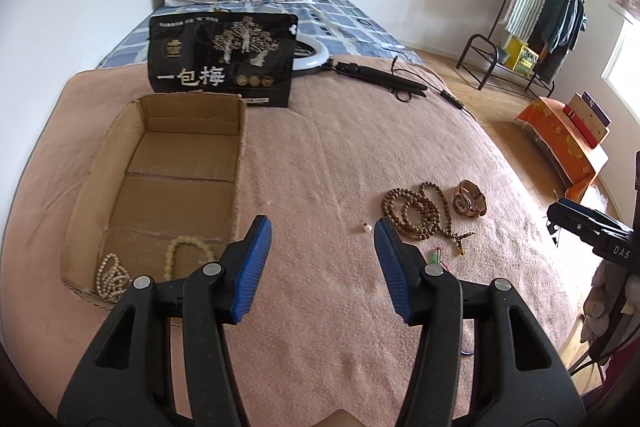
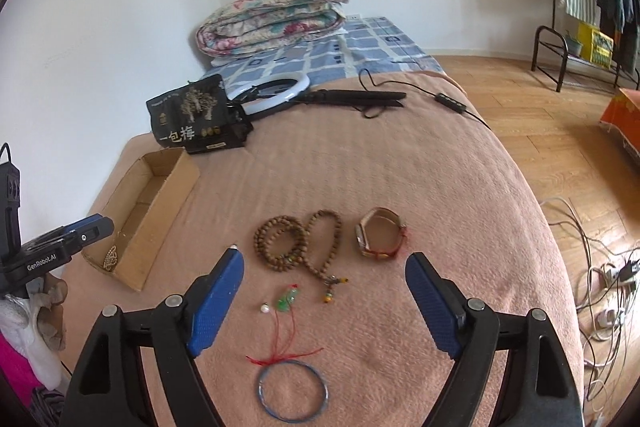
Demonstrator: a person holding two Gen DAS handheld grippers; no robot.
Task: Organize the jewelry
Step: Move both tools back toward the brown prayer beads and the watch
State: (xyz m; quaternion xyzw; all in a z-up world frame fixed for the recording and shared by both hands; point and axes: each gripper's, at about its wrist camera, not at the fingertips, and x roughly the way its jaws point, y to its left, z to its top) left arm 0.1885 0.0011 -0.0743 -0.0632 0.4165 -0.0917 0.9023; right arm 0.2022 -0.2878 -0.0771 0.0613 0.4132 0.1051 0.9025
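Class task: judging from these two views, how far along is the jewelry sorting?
Done: two pale bead strands lie in the cardboard box. In hand: nothing; left gripper and right gripper are open. Left on the blanket: brown bead necklace, watch, green pendant, blue ring.

box (image 1: 120, 131): 1 | pale bead strings (image 1: 188, 247): 2 | brown bead strand (image 2: 304, 243): 1 | watch (image 2: 380, 233): 1 | blue ring (image 2: 292, 393): 1

**Clearance on the bed**

Open pink blanket (image 2: 360, 163): bare across the middle, between cardboard box (image 1: 160, 163) at left and wooden bead strand (image 2: 304, 243) at right. Far edge blocked by black snack bag (image 1: 224, 61), ring light (image 2: 276, 91) and cable (image 2: 452, 103). Near right: blue bangle (image 2: 292, 393), green pendant (image 2: 289, 297).
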